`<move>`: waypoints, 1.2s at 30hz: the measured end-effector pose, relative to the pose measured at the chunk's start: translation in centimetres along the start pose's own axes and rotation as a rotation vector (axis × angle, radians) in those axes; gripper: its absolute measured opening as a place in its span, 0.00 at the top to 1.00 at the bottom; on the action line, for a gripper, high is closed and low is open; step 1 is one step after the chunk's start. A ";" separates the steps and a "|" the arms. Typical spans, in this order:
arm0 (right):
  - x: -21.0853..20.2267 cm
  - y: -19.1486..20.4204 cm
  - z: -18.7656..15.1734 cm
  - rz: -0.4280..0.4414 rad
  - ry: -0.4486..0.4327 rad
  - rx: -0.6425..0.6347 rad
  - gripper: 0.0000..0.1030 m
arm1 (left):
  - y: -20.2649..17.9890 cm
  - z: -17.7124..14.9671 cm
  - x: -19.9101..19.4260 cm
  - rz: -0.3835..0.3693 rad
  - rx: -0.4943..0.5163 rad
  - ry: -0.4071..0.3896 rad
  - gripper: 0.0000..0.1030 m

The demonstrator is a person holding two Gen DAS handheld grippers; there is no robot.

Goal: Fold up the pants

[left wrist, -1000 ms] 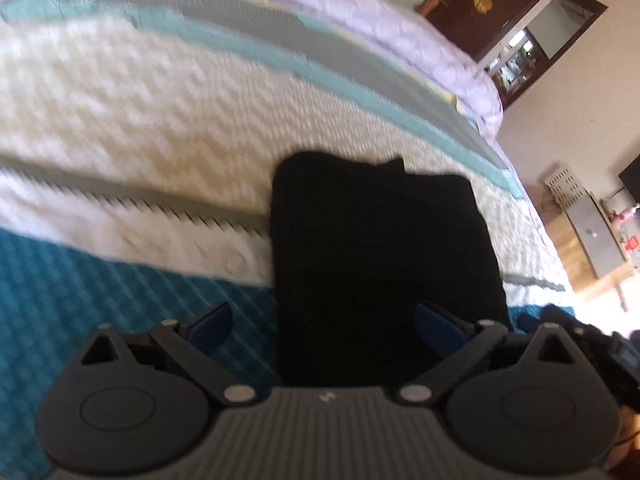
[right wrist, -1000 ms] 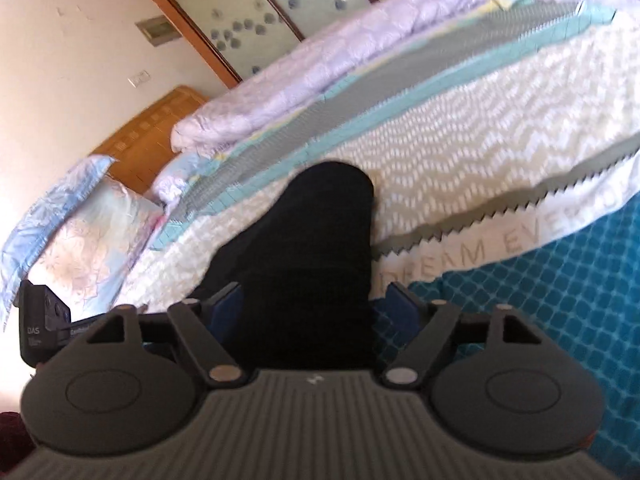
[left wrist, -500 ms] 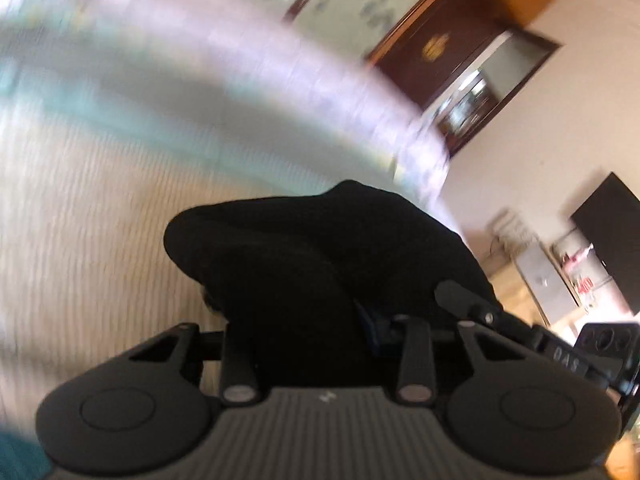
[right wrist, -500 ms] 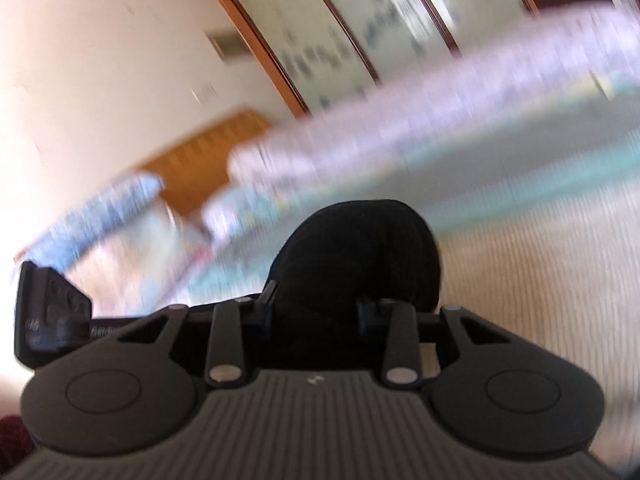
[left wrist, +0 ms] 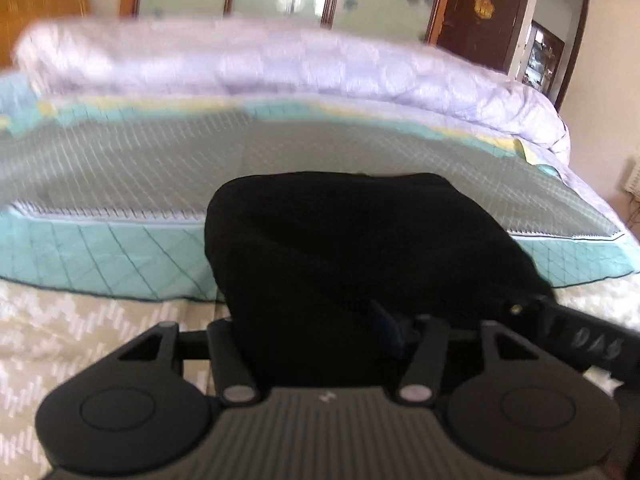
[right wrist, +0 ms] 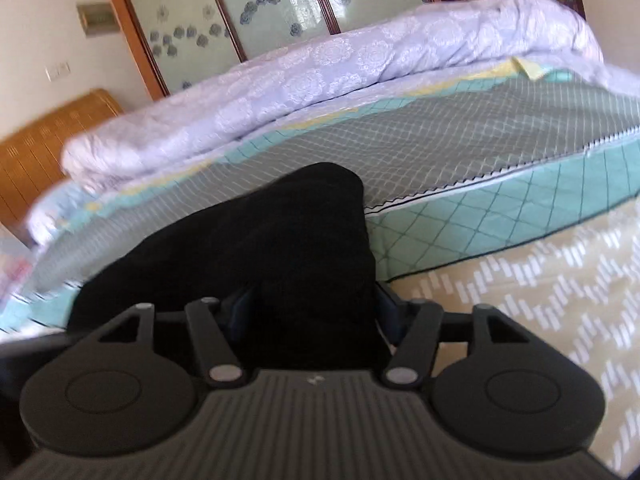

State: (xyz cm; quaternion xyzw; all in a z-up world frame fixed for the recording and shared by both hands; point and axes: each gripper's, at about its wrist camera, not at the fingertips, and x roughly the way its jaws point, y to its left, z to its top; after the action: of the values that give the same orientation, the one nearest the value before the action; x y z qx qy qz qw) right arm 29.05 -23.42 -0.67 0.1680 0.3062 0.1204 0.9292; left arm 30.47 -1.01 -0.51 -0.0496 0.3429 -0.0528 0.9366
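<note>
The black pants [left wrist: 360,232] sit as a folded bundle on the bed's grey-and-teal checked cover [left wrist: 120,152]. My left gripper [left wrist: 316,320] has the near end of the bundle between its fingers. Its jaws are opening, but the cloth still fills the gap against the blue right pad [left wrist: 386,322] and hides the left one. In the right wrist view the pants [right wrist: 260,240] run away to the left. My right gripper [right wrist: 314,306] is opening too, with both blue pads touching the cloth. The right gripper's body [left wrist: 592,344] shows at the left view's right edge.
A rolled lilac duvet [left wrist: 280,60] lies along the far side of the bed, before glass-panelled wardrobe doors [right wrist: 260,8]. A wooden headboard [right wrist: 40,140] stands at the left and a dark cabinet [left wrist: 488,8] at the right. Beige zigzag bedcover [right wrist: 540,300] spreads nearby.
Both grippers closed on the near end of the flat pants and swept it forward across the bed onto the checked band. The jaws now stand wider than half a second ago.
</note>
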 end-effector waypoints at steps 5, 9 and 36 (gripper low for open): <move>-9.7 0.5 0.0 0.039 -0.122 0.030 0.38 | -0.2 -0.6 -7.0 0.046 0.015 -0.017 0.51; -17.4 1.7 -2.9 0.055 -0.113 0.050 0.38 | -0.1 -3.1 -15.1 0.083 0.039 0.004 0.41; -31.4 7.4 -17.3 0.043 -0.005 0.067 0.23 | -2.6 -15.3 -37.0 0.230 0.102 0.011 0.00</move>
State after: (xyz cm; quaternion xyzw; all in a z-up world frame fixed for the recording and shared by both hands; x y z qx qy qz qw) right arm -6.97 -22.77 5.76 0.2057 0.3042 0.1297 0.9210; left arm -7.70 0.44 11.78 0.0381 0.3486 0.0375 0.9358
